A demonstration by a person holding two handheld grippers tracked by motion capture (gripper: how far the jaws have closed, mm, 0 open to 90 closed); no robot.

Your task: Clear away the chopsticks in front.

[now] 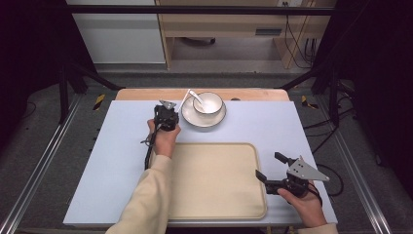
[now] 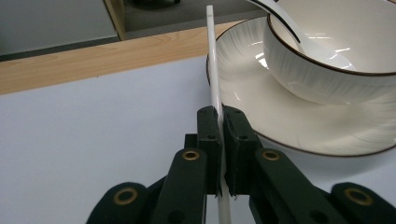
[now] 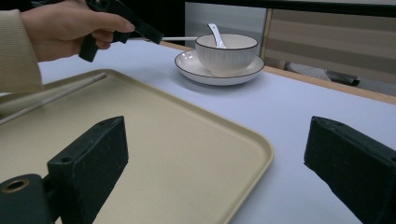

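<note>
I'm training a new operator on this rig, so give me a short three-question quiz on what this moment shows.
1. True or false: the left gripper has its jaws shut on the white chopstick.
2. Where does the spoon rest? A) on the tray B) in the bowl C) on the bare table
3. Fill in: the bowl stands on a ____, beyond the far edge of the beige tray.

Key
1. True; the thin white stick runs up between the closed jaws.
2. B; its handle leans out over the bowl's rim.
3. Plate. The right gripper hangs open over the tray's right edge, holding nothing.
</note>
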